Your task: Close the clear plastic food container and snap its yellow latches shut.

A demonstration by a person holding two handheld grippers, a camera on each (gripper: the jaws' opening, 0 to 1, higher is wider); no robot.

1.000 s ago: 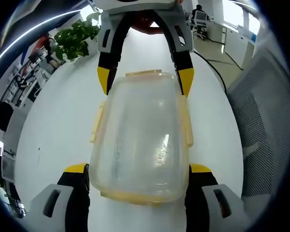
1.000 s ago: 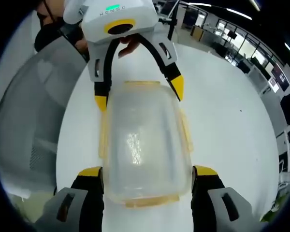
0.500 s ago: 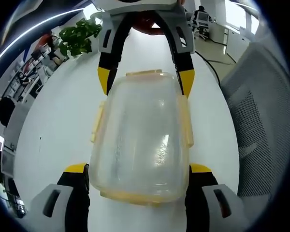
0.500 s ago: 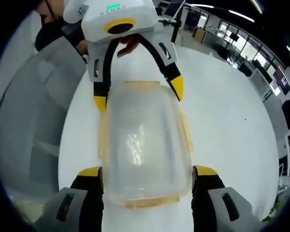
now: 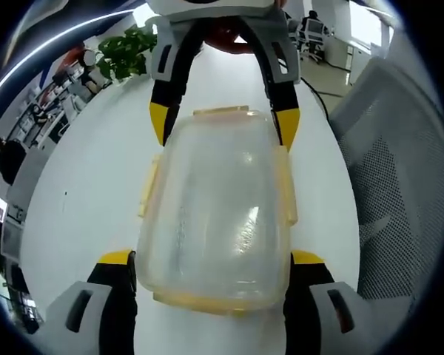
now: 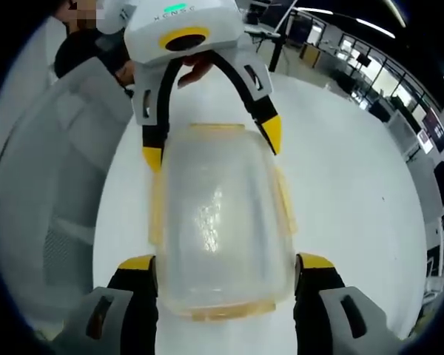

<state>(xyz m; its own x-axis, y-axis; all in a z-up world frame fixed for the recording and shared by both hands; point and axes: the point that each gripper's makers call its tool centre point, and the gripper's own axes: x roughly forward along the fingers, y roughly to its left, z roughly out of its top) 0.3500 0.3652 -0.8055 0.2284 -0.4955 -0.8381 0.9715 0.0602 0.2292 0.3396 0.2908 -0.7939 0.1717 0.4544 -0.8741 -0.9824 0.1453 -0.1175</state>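
Observation:
The clear plastic container [image 5: 218, 207] [image 6: 218, 222] has its lid on, and yellow latches [image 5: 284, 185] [image 6: 157, 211] run along its edges. In the left gripper view my left gripper [image 5: 211, 260] grips the near end, one yellow-tipped jaw against each long side. My right gripper [image 5: 222, 122] clasps the far end the same way. The right gripper view mirrors this, with the right gripper [image 6: 226, 264] near and the left gripper [image 6: 211, 144] far. I cannot tell whether the latches are snapped down.
Under the container lies a white round table [image 5: 96, 192] [image 6: 340, 185]. A grey mesh chair [image 5: 399, 177] [image 6: 37, 200] stands close beside it. A potted plant [image 5: 122, 55] and office desks sit in the background. A person's hand [image 6: 196, 70] holds the far gripper.
The room behind has shifted a little in both views, so the cameras have moved. The container stays in the same place between both pairs of jaws.

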